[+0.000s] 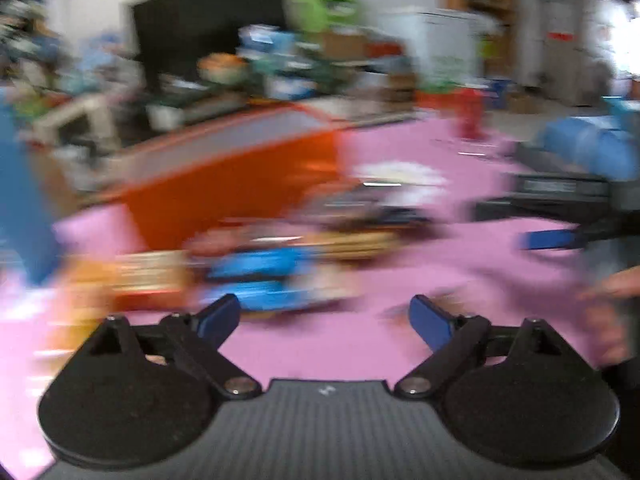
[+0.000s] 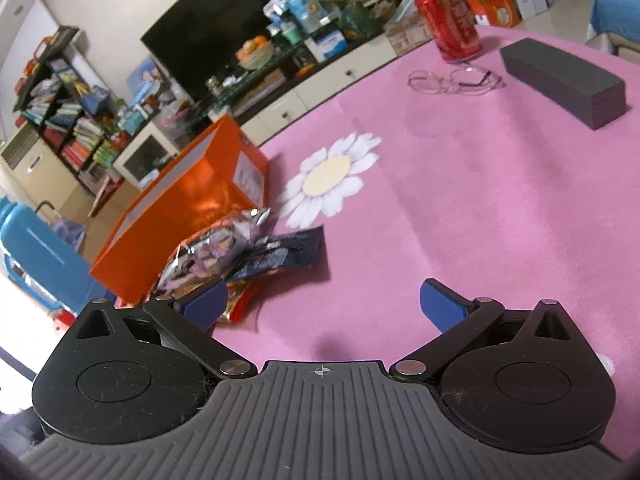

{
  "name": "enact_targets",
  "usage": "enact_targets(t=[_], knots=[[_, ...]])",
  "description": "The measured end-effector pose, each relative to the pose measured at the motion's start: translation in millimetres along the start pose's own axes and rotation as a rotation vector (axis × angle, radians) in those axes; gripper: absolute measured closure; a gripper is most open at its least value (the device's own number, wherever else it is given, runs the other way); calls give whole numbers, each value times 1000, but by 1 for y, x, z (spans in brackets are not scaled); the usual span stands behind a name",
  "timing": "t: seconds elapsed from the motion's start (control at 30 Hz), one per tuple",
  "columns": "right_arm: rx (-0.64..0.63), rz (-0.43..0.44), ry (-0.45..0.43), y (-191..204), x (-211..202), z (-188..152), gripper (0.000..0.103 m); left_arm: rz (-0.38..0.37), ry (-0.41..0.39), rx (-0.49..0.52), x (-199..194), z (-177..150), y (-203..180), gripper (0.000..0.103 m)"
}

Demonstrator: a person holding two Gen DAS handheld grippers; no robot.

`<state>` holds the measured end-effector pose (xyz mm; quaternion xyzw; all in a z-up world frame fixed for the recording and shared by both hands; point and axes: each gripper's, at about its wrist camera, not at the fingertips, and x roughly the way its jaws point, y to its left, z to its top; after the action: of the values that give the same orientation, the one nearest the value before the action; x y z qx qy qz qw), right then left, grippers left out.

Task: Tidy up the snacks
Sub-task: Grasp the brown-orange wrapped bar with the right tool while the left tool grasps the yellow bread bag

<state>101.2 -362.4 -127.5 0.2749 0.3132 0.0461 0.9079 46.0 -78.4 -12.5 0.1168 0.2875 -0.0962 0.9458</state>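
The left wrist view is smeared by motion. In it an orange box (image 1: 240,184) lies open on the pink tablecloth, with a heap of snack packets (image 1: 272,268) in front of it. My left gripper (image 1: 324,320) is open above bare cloth, just short of the packets. The other gripper's blue finger (image 1: 548,239) reaches in from the right. In the right wrist view the orange box (image 2: 180,208) sits left of centre with crumpled snack packets (image 2: 240,252) beside it. My right gripper (image 2: 324,304) is open, nothing between its fingers; its left finger (image 2: 204,304) hangs over the packets' edge.
A red soda can (image 2: 450,20), clear glasses (image 2: 452,80) and a dark grey block (image 2: 564,80) stand at the far right of the table. A white daisy print (image 2: 332,176) marks the cloth. A blue container (image 2: 36,252) stands left. A hand (image 1: 608,292) shows at right.
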Motion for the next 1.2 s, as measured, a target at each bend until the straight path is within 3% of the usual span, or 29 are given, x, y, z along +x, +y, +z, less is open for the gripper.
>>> enact_targets(t=[0.13, 0.2, 0.33, 0.4, 0.47, 0.53, 0.67, 0.83, 0.93, 1.2], knots=[[-64, -3, 16, 11, 4, -4, 9, 312, 61, 3, -14, -21, 79, 11], [-82, -5, 22, 14, 6, -6, 9, 392, 117, -17, -8, -31, 111, 11], [-113, -21, 43, 19, 12, -10, 9, 408, 180, -124, 12, -37, 150, 11], [-138, -41, 48, 22, 14, -13, 9, 379, 117, -172, 10, -23, 162, 11], [-165, -56, 45, 24, 16, -15, 9, 299, 74, -201, 16, -9, 168, 10], [-188, -71, 44, 27, 17, -17, 9, 222, 91, -188, 35, 1, 168, 10], [-186, -37, 31, 30, 12, -17, 9, 264, 154, -105, 77, 3, 165, 10], [-250, 22, 30, 51, -15, -37, 9, 211, 153, -96, 92, 7, 163, 10], [-294, 33, 91, 68, -15, -59, 9, 195, 168, -100, 101, 6, 167, 10], [-450, -73, 145, 100, 11, -76, 11, 176, 200, -108, 115, -5, 159, 10]])
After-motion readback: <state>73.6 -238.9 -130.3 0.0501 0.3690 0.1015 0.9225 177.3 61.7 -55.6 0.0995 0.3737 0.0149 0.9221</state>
